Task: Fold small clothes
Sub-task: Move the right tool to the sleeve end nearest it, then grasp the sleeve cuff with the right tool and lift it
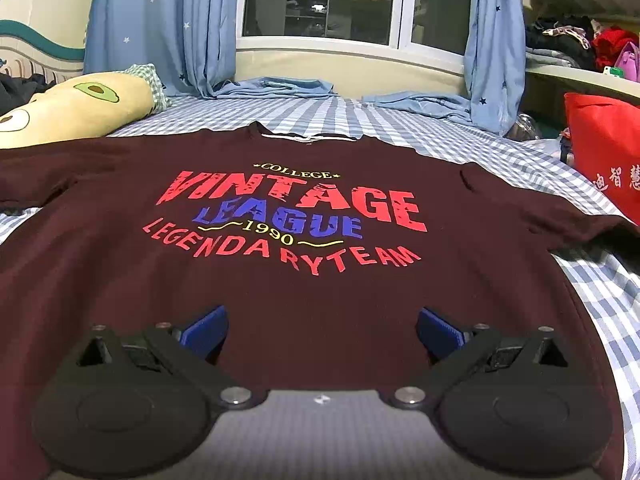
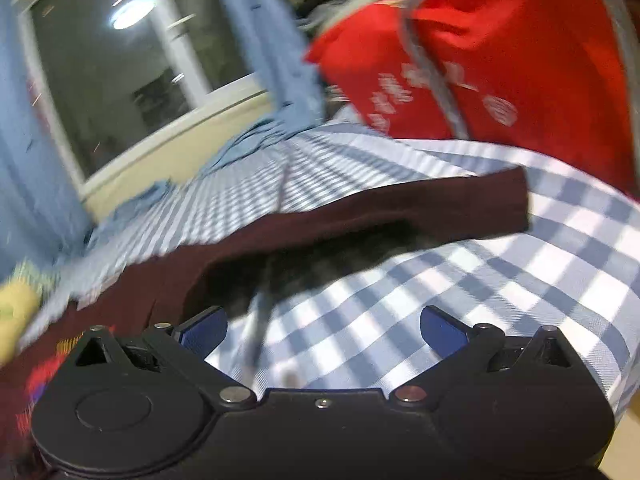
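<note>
A dark maroon T-shirt (image 1: 280, 292) with red, blue and yellow lettering lies flat, front up, on a blue-and-white checked bedsheet (image 1: 420, 132). My left gripper (image 1: 322, 330) hovers over the shirt's lower middle, open, its blue fingertips (image 1: 206, 330) wide apart with nothing between them. In the blurred right wrist view, one short sleeve (image 2: 400, 208) of the shirt stretches across the sheet (image 2: 500, 280). My right gripper (image 2: 324, 326) is open just in front of that sleeve, above bare sheet near the armpit.
A yellow avocado-print pillow (image 1: 76, 108) lies at the bed's left. A red bag (image 1: 604, 152) (image 2: 500, 48) stands at the right edge. Blue star curtains (image 1: 168, 20) hang before a window, their ends pooled on the bed. Shelves with clutter (image 1: 576, 40) are at far right.
</note>
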The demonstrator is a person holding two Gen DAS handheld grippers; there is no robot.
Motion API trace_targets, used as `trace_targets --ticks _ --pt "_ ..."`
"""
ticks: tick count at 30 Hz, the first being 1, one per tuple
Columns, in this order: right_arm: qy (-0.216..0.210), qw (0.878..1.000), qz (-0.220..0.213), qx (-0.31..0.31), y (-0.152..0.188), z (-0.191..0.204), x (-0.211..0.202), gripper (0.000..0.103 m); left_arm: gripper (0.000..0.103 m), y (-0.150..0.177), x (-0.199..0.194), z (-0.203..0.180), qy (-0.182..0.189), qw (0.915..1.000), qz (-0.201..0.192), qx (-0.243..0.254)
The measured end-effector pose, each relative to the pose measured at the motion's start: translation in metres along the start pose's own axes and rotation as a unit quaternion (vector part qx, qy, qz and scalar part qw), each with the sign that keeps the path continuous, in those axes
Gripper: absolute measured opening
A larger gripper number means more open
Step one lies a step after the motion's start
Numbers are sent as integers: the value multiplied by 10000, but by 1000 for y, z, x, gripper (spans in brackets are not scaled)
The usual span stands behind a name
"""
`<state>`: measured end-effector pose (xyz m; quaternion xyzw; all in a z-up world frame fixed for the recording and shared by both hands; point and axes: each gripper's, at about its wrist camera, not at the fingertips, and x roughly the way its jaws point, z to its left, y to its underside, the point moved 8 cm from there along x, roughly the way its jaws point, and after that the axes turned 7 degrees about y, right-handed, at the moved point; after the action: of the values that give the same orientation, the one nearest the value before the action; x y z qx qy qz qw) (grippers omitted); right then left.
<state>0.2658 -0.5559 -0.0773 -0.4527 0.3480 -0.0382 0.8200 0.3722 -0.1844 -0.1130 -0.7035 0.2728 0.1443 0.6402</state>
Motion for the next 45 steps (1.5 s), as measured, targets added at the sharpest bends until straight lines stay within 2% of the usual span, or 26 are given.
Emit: trace_targets --ticks 3,6,8,11,14,18,20,22,25,29,31,34,37,40,42,45 --pt "-452 9943 118 963 -16 -15 14 101 102 1 2 -2 -11 10000 41 57" --pt "-1022 9754 480 1892 -22 -19 32 98 102 2 3 -2 -30 9999 60 92" --pt "-1186 9703 562 2034 -24 -13 43 98 102 2 3 -2 -26 9999 51 86" --pt "-1159 9709 464 2043 -27 -5 63 94 102 2 3 -2 -2 10000 43 57" --pt "-809 9660 143 2451 -31 -16 76 84 102 2 3 -2 -4 10000 44 61" --pt "-521 9403 -469 3329 -37 -47 78 75 102 2 3 -2 0 10000 38 53" --pt "-301 9322 -647 3548 -38 -60 79 70 102 2 2 -2 11 10000 30 46" --pt "-40 9330 -635 3542 -39 -67 84 55 102 2 2 -1 55 10000 0 7" --pt "199 9336 -681 3512 -39 -75 87 42 102 2 -1 1 155 9998 -67 -86" --pt "342 9281 -777 3624 -37 -87 84 34 102 2 -2 3 246 9994 -139 -189" --pt "491 9327 -691 3506 -34 -88 85 22 102 3 -1 3 260 9993 -151 -201" --pt "741 9468 -658 3062 -37 -84 85 16 102 3 -1 3 281 9993 -155 -205" --pt "999 9629 -706 2404 -47 -71 78 14 102 3 -1 3 291 9992 -155 -215" --pt "1223 9775 -856 1491 -66 -46 68 13 102 3 -1 3 291 9993 -146 -205" --pt "1248 9828 -1039 885 -82 -23 63 11 102 2 -2 3 330 9991 -142 -216" --pt "1126 9845 -1343 44 -103 19 53 9 102 -5 -8 8 538 9976 -222 -385"
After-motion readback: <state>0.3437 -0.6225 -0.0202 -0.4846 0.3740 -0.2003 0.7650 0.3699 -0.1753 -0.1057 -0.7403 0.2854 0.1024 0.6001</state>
